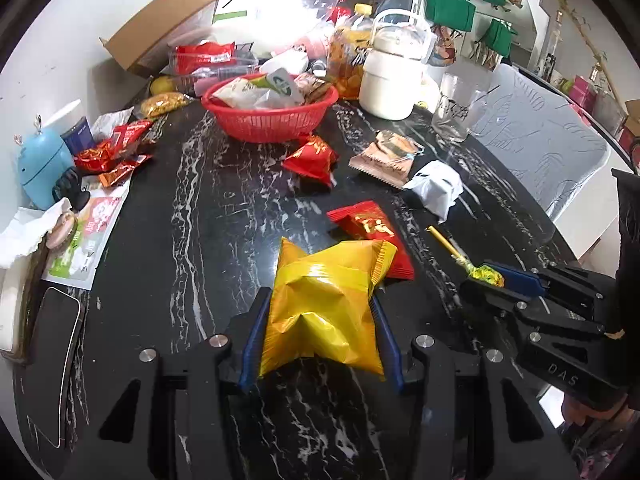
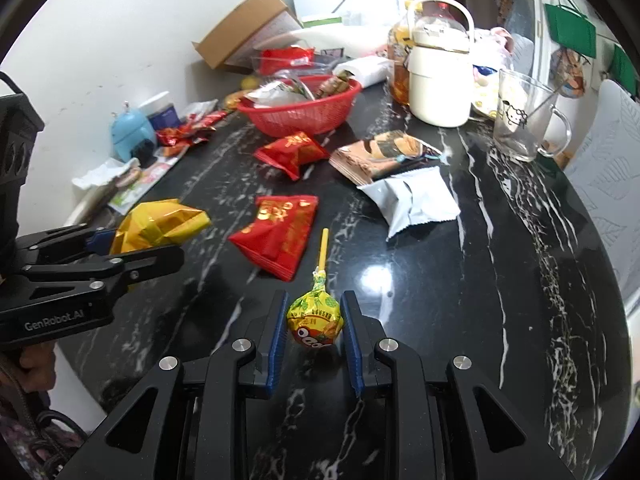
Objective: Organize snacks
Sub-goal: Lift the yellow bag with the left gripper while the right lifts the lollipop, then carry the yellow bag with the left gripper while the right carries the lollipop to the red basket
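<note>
My left gripper point(image 1: 320, 300) is shut on a yellow snack packet point(image 1: 324, 304), which bulges between the blue pads; it also shows in the right wrist view point(image 2: 160, 224). My right gripper point(image 2: 314, 300) straddles the wrapped head of a yellow lollipop point(image 2: 316, 320) lying on the black marble table point(image 2: 460, 300); small gaps remain at both pads. The lollipop also shows in the left wrist view point(image 1: 486, 274). A red basket point(image 1: 270, 114) holding several snacks stands at the back. Red packets point(image 1: 370, 236), point(image 1: 312, 158), a brown biscuit packet point(image 1: 386, 158) and a white packet point(image 1: 434, 188) lie loose between.
A cream kettle point(image 1: 394, 76), a glass mug point(image 1: 456, 108), a jar point(image 1: 348, 56) and a cardboard box point(image 1: 160, 28) crowd the back. A blue gadget point(image 1: 40, 168), more red packets point(image 1: 112, 152), papers and a phone point(image 1: 52, 360) line the left edge. A white chair point(image 1: 552, 160) is at right.
</note>
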Available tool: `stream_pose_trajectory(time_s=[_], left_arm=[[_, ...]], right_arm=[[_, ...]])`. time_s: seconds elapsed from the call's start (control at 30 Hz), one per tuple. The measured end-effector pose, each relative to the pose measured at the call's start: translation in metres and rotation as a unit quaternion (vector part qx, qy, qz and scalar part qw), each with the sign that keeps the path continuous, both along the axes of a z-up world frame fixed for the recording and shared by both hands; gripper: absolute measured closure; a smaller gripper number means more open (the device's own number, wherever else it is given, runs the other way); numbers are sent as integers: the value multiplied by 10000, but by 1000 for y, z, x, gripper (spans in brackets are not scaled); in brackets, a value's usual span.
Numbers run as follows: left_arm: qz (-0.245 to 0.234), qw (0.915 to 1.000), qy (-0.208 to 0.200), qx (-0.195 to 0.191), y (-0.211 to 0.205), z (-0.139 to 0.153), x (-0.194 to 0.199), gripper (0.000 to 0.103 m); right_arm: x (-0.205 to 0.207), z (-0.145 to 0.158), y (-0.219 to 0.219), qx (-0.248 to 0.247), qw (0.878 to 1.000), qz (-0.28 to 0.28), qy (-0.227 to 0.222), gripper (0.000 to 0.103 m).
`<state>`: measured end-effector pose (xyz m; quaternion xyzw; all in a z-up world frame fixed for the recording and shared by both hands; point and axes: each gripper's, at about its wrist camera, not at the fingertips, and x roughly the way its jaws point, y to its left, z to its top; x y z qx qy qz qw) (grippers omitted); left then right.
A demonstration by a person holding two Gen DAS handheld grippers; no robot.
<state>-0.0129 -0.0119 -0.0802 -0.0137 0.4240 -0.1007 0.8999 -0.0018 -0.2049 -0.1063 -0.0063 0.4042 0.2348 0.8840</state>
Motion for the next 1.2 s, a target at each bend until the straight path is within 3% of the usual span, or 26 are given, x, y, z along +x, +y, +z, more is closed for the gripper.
stream_pose_trajectory(time_s=[0.53,1.2], left_arm=[[55,9990,-439,23,-4,38,1,55],[37,9928,-1189,118,14,94,48,55]], right_arm=[[-9,30,5,361,9981,300,-388,77],[47,74,23,604,9941,472,-771,77]])
